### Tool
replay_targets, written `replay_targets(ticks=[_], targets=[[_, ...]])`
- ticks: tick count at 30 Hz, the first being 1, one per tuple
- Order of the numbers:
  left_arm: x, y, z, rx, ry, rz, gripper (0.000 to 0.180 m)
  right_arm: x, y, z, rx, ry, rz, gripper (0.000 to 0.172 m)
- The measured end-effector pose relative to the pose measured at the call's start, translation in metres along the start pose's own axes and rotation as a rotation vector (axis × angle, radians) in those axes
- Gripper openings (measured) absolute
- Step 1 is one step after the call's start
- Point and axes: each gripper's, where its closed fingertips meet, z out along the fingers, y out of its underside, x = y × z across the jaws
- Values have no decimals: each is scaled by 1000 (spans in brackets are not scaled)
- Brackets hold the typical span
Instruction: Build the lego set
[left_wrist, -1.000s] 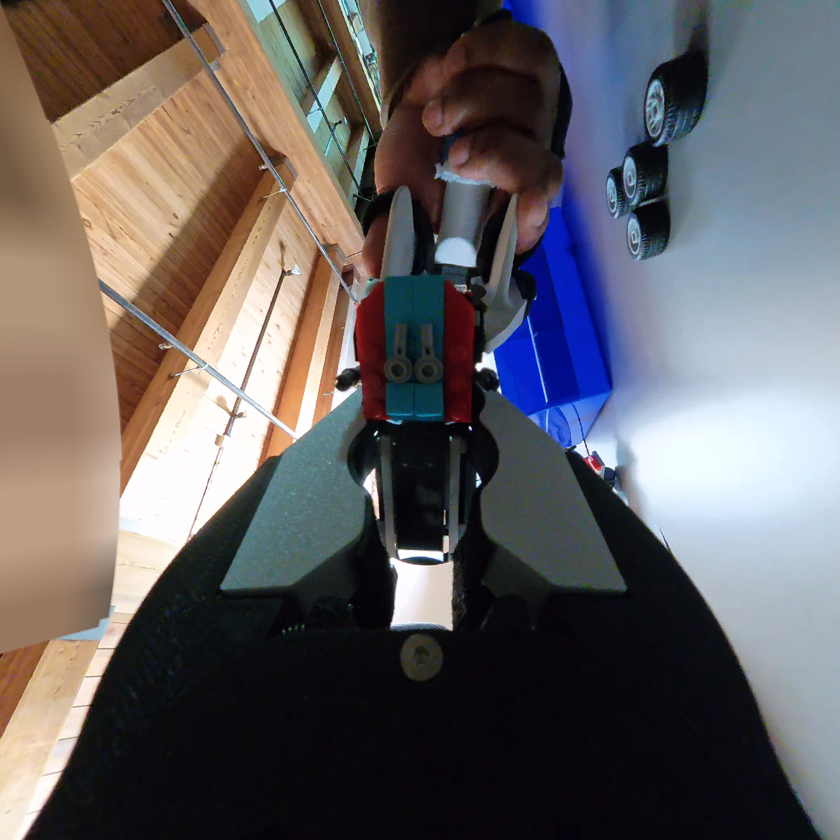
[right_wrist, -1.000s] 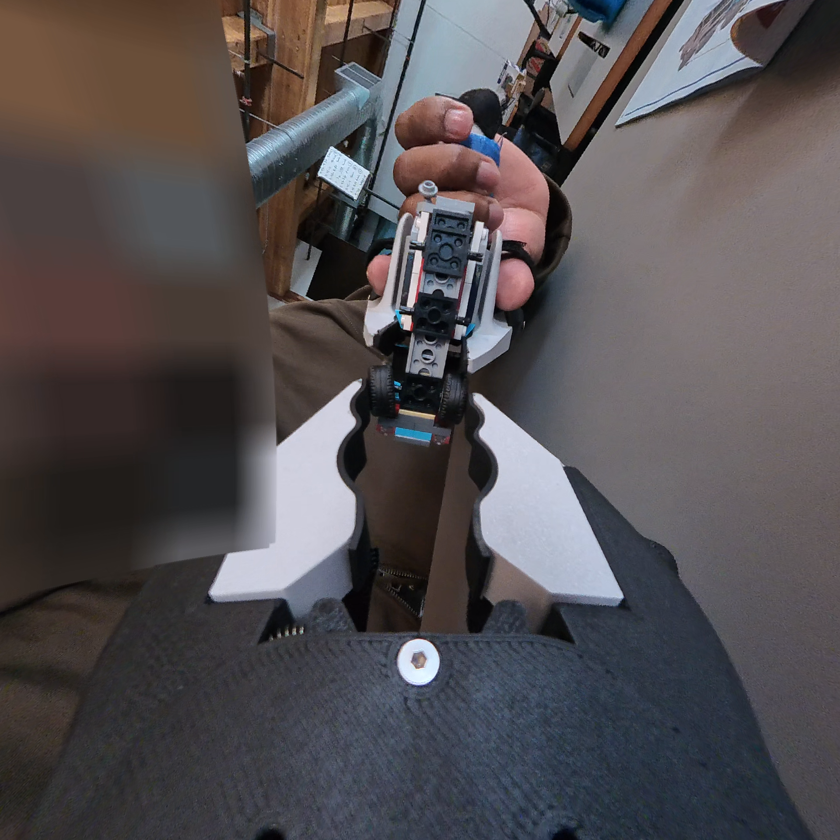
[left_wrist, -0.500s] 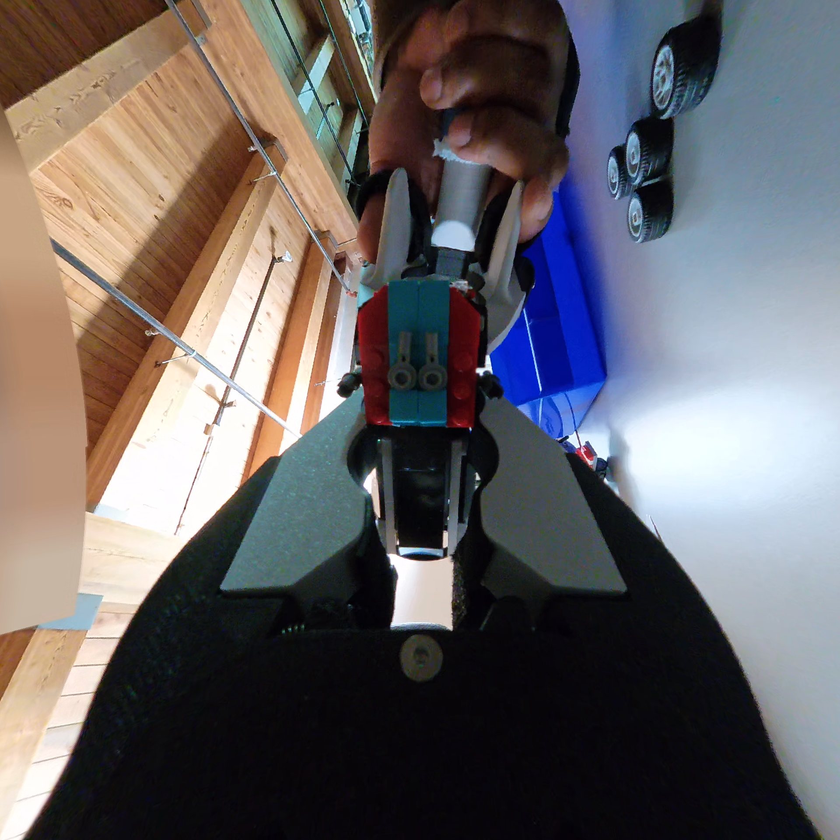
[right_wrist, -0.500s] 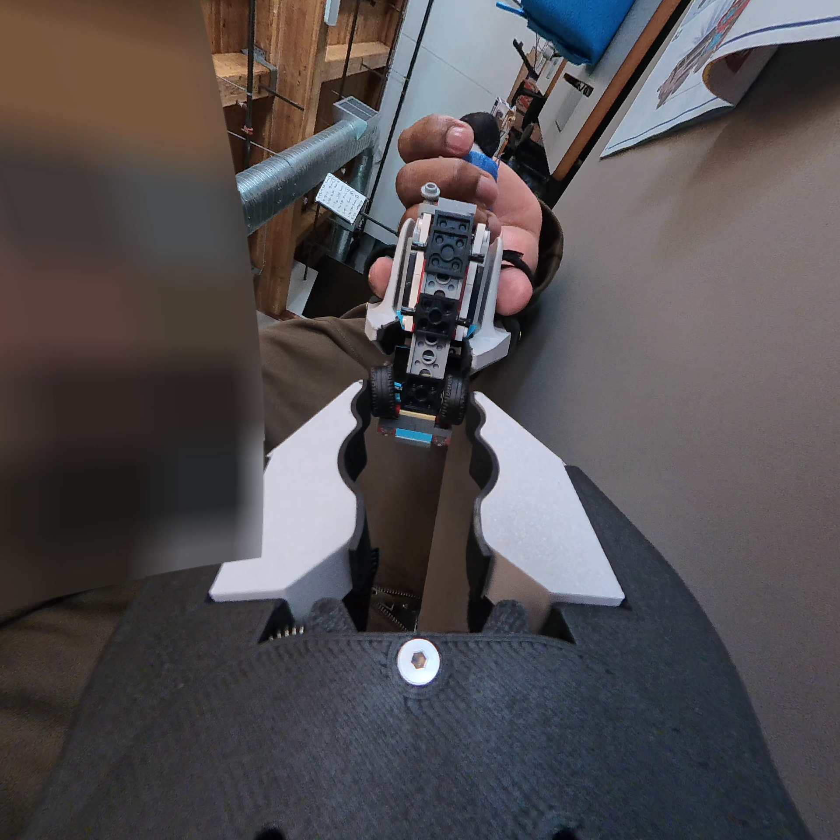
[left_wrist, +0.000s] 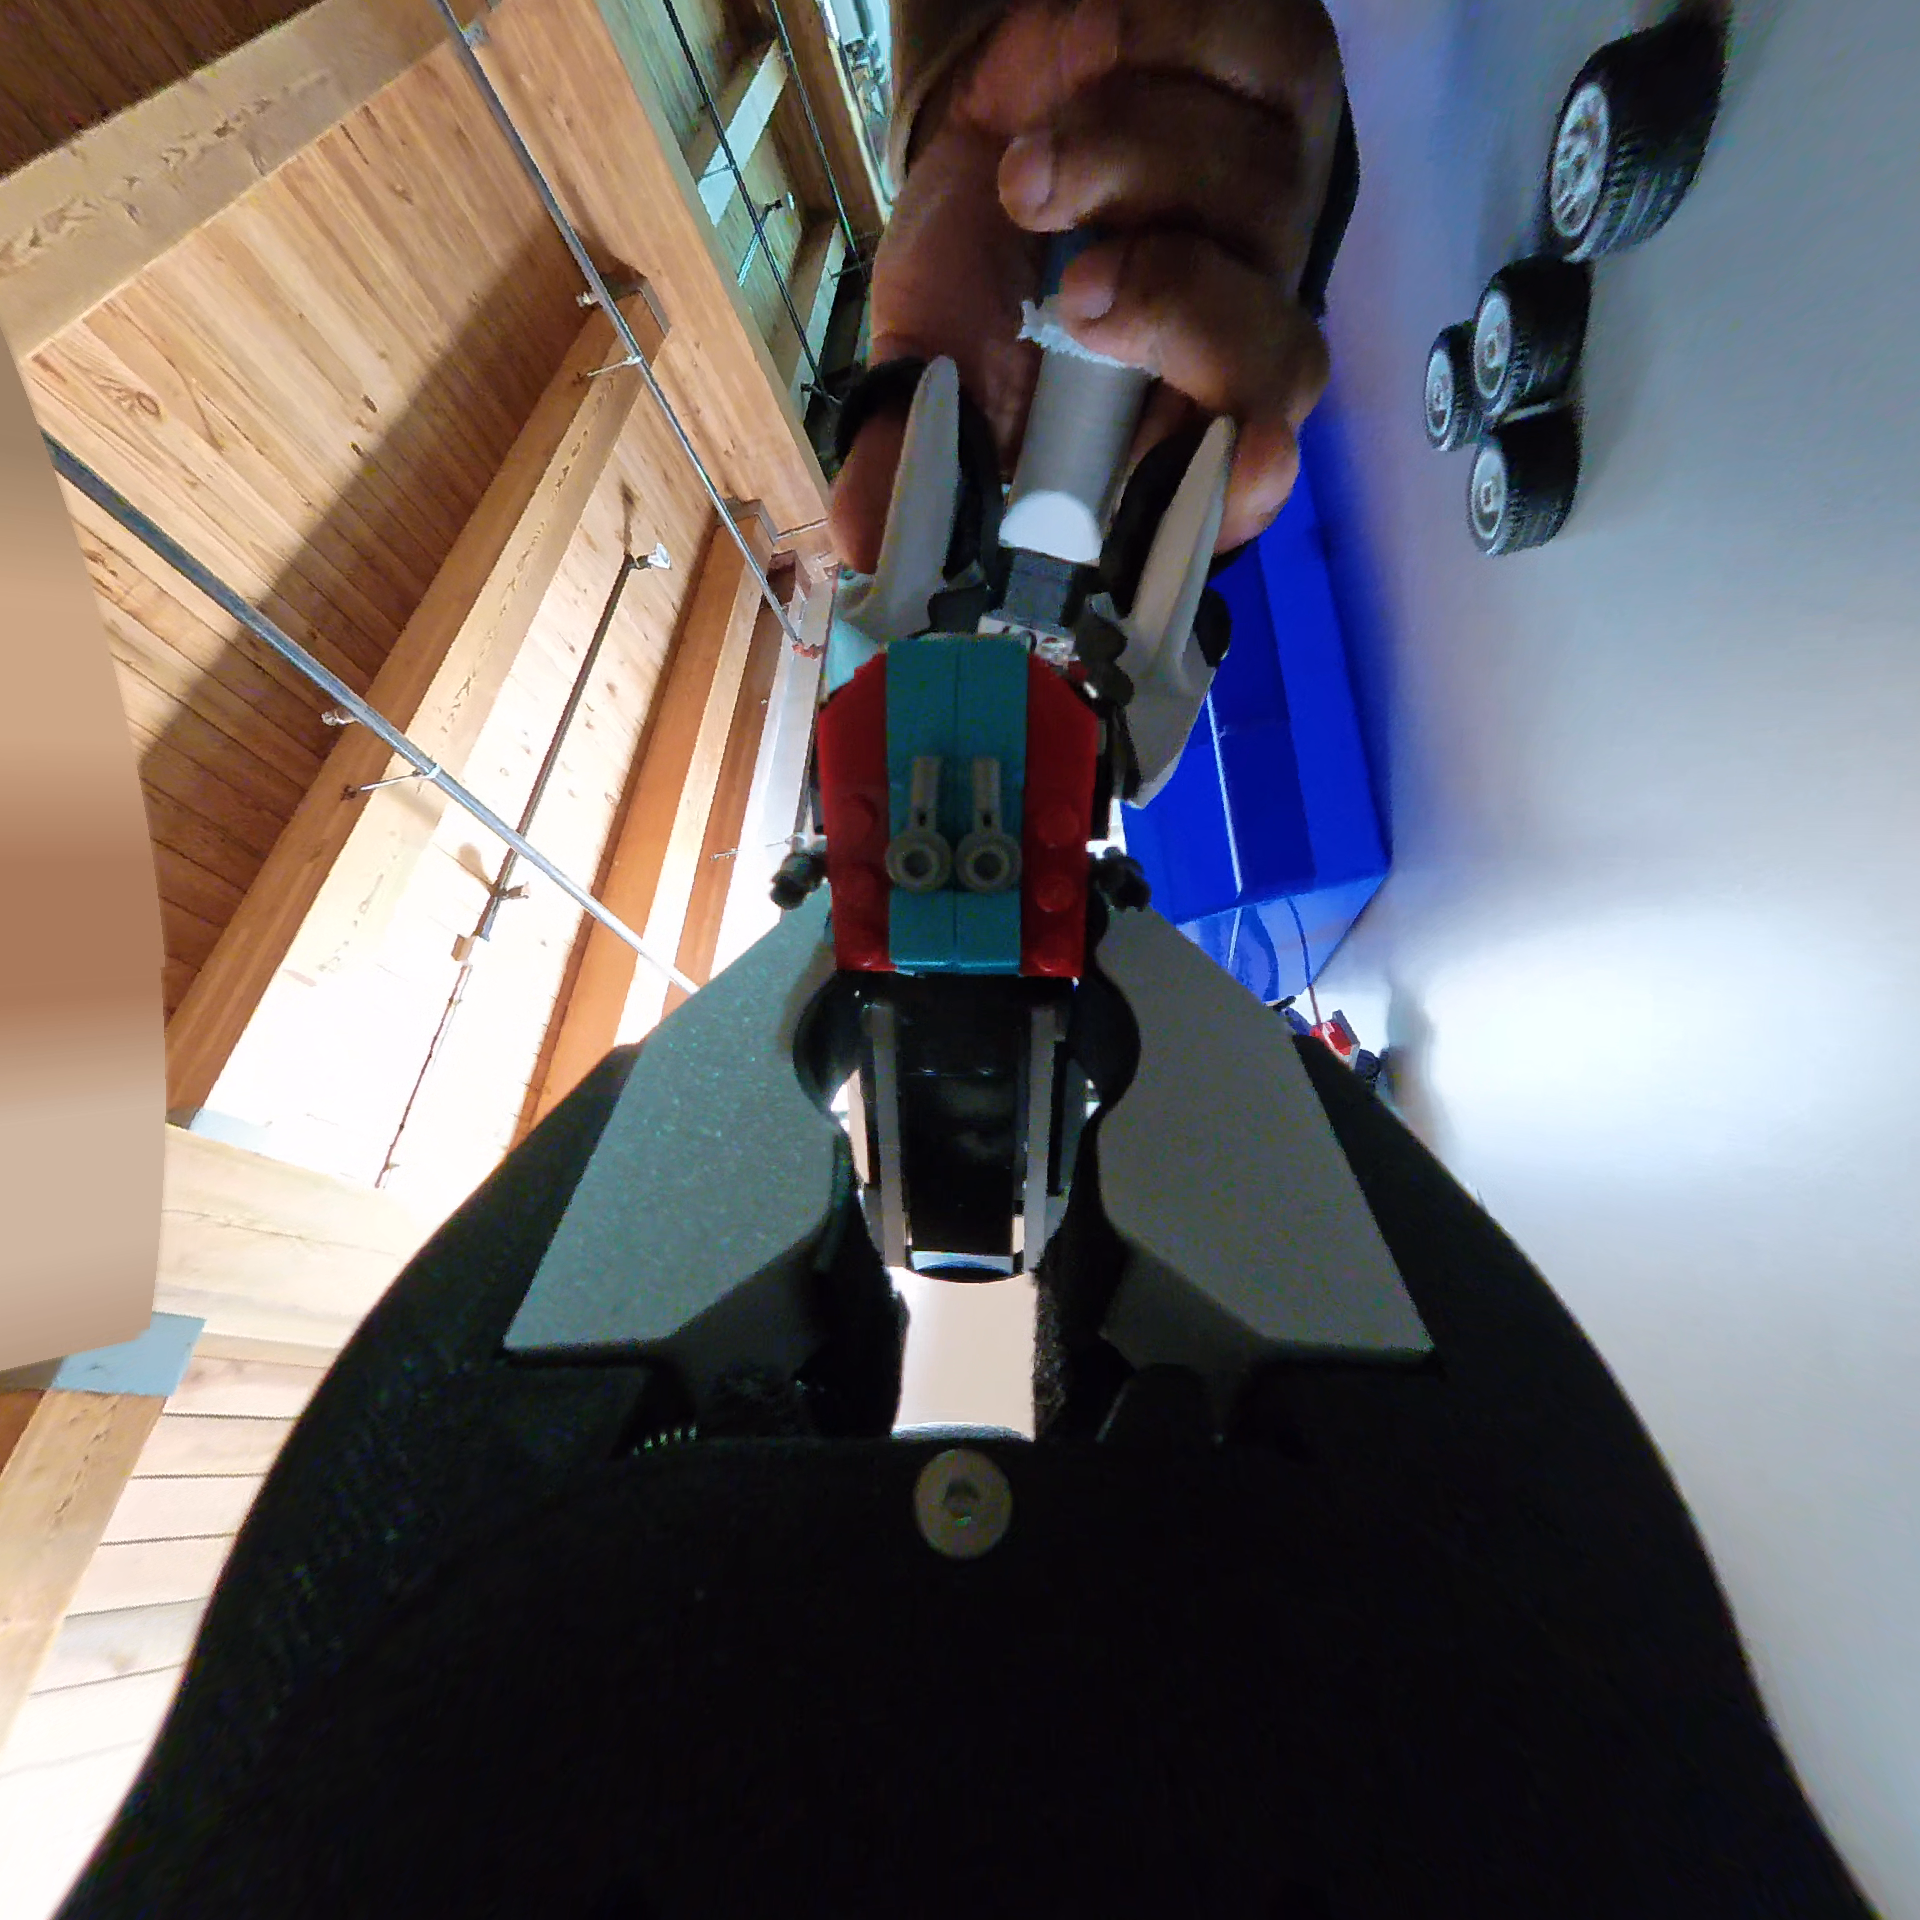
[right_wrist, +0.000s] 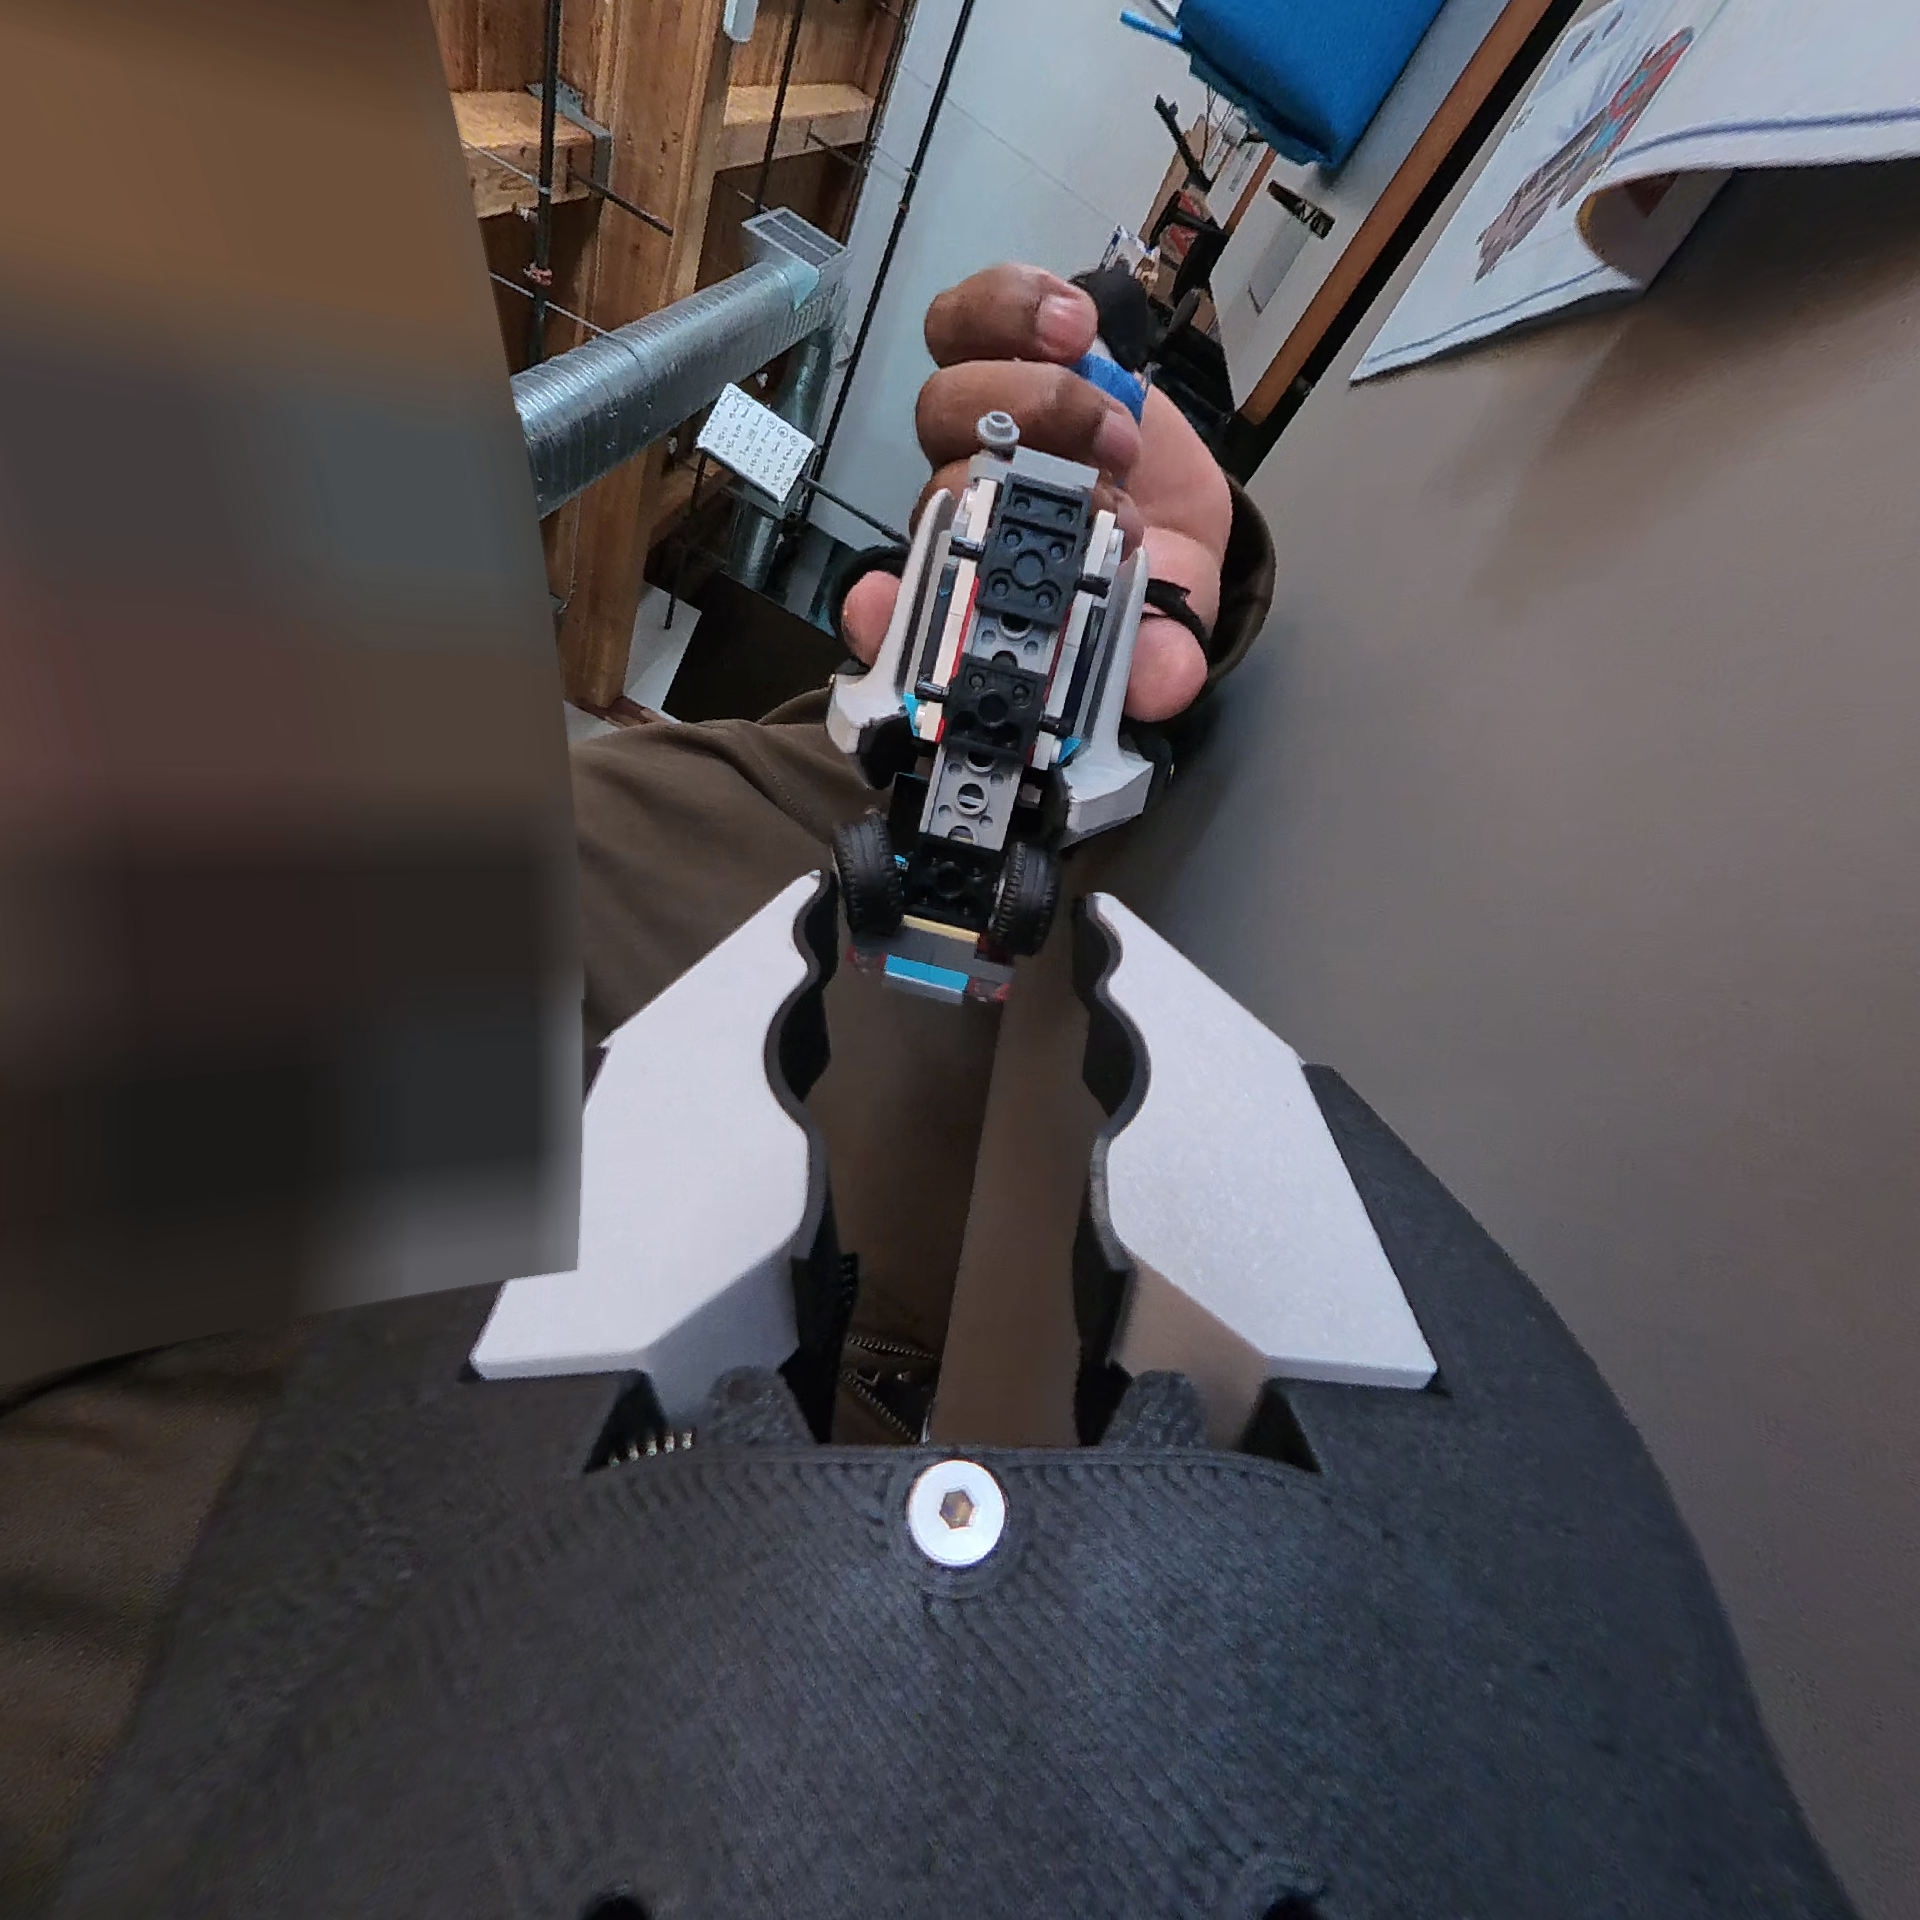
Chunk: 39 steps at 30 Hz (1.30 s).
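A toy brick car (left_wrist: 961, 821) with a red and teal bonnet and a black windscreen is held up in the air. My left gripper (left_wrist: 961, 935) is shut on its body, with both pads against its sides. In the right wrist view the car (right_wrist: 997, 665) shows its grey and black underside, with the left gripper (right_wrist: 992, 758) clamped around it. My right gripper (right_wrist: 956, 914) is open. The car's end with two small black wheels (right_wrist: 868, 873) sits between its fingertips, with a gap on each side. The right gripper (left_wrist: 1023, 665) and the hand holding it show beyond the car in the left wrist view.
Several loose black wheels (left_wrist: 1507, 405) lie on the white table (left_wrist: 1662, 1039), and a larger one (left_wrist: 1631, 135) lies farther off. A blue bin (left_wrist: 1288, 748) stands behind the car. An open instruction booklet (right_wrist: 1538, 187) lies on the table at upper right. Less than 4 cm separates the two grippers' tips.
My right gripper's fingers have spread a little and now stand clear of the car's wheels. My left gripper keeps its hold on the car.
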Motion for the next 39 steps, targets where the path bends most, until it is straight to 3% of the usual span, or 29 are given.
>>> replay_targets(ticks=[6, 11, 20, 30, 39], targets=[[1, 4, 0, -14, 1, -35, 37, 1, -6, -3, 29, 20, -45, 48], [7, 11, 1, -30, 29, -63, 37, -1, -14, -12, 50, 106, -231, 49], [24, 13, 4, -44, 113, -46, 37, 3, -11, -13, -14, 468, -600, 32], [32, 11, 5, -44, 151, -24, 37, 4, 4, 2, -73, 578, -707, 30], [34, 9, 5, -35, 167, -27, 36, 10, 11, 2, -106, 586, -692, 22]])
